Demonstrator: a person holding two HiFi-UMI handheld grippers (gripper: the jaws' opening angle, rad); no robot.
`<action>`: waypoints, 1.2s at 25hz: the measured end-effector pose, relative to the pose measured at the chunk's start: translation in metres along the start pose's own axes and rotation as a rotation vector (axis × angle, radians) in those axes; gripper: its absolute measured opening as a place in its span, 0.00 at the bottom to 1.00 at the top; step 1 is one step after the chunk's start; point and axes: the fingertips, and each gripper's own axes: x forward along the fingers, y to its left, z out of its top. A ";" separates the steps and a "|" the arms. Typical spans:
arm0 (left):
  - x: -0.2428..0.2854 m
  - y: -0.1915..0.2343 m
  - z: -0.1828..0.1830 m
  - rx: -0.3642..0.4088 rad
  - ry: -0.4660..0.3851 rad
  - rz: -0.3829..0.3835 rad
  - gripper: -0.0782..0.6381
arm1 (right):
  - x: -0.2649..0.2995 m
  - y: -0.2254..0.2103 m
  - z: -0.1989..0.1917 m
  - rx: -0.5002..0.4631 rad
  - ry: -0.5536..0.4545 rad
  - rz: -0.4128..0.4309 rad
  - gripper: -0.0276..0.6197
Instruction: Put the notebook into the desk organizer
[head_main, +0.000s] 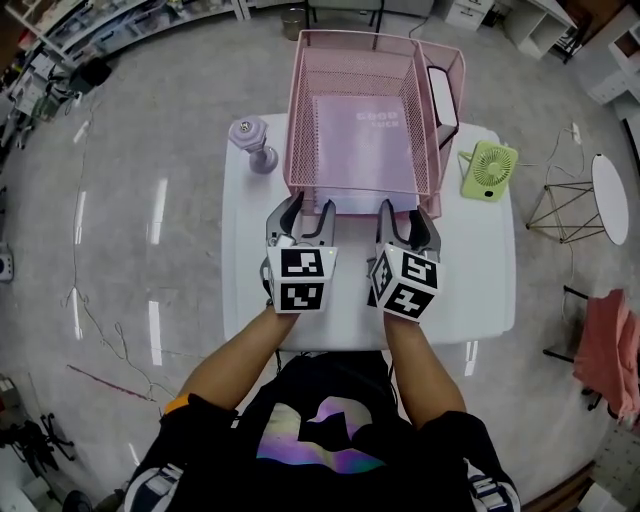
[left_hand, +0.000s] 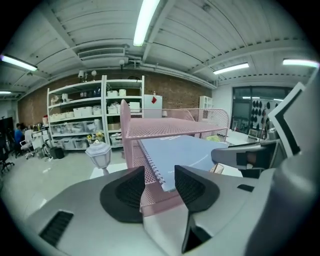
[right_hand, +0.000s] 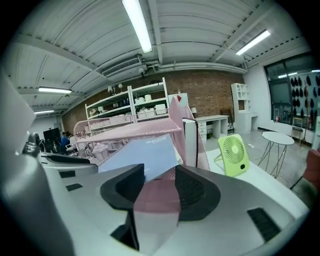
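Observation:
A pale lilac spiral notebook (head_main: 365, 140) lies flat in the lower tray of the pink mesh desk organizer (head_main: 298, 110) at the far side of the white table (head_main: 470, 270). My left gripper (head_main: 308, 212) and right gripper (head_main: 405, 215) sit side by side at the organizer's front edge, both open. In the left gripper view the notebook's (left_hand: 185, 150) near corner shows between the jaws of my left gripper (left_hand: 160, 187), and the pads do not press on it. The right gripper view has the notebook (right_hand: 142, 155) just beyond the parted jaws of my right gripper (right_hand: 160, 187), under the mesh top shelf (right_hand: 130, 132).
A green desk fan (head_main: 488, 170) stands right of the organizer. A small lilac lantern (head_main: 252, 140) stands at its left. A white item (head_main: 440, 95) sits upright in the organizer's side slot. Shelving and furniture ring the table on the floor.

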 end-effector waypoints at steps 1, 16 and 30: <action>-0.003 0.000 0.000 -0.002 -0.006 -0.001 0.38 | -0.003 -0.001 -0.002 0.000 -0.002 -0.003 0.36; -0.030 -0.010 -0.013 0.006 -0.009 -0.029 0.38 | 0.005 0.015 -0.002 -0.172 0.020 -0.039 0.37; -0.050 -0.019 -0.002 -0.005 -0.069 -0.069 0.38 | -0.032 0.012 0.012 -0.138 -0.066 -0.024 0.56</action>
